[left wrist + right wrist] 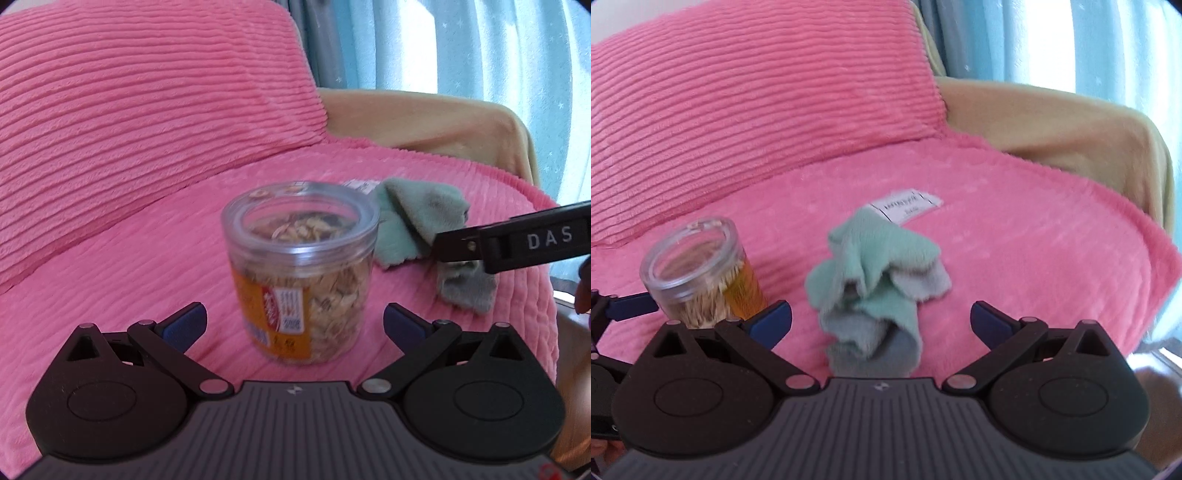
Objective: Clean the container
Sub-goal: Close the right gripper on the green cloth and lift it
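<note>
A clear plastic jar (301, 269) with a clear lid and an orange label, filled with pale sticks, stands upright on a pink blanket (110, 288). My left gripper (293, 325) is open, its blue-tipped fingers on either side of the jar's lower half without touching it. A crumpled mint-green and grey cloth (877, 291) lies to the right of the jar (701, 269). My right gripper (881, 321) is open around the near end of the cloth. In the left wrist view the right gripper's black finger (517, 240) reaches in over the cloth (421, 225).
A large pink ribbed cushion (140, 122) leans behind the jar. A beige sofa arm (1052, 122) and pale blue curtains (461, 44) lie at the back right. A white fabric tag (905, 205) shows on the blanket behind the cloth.
</note>
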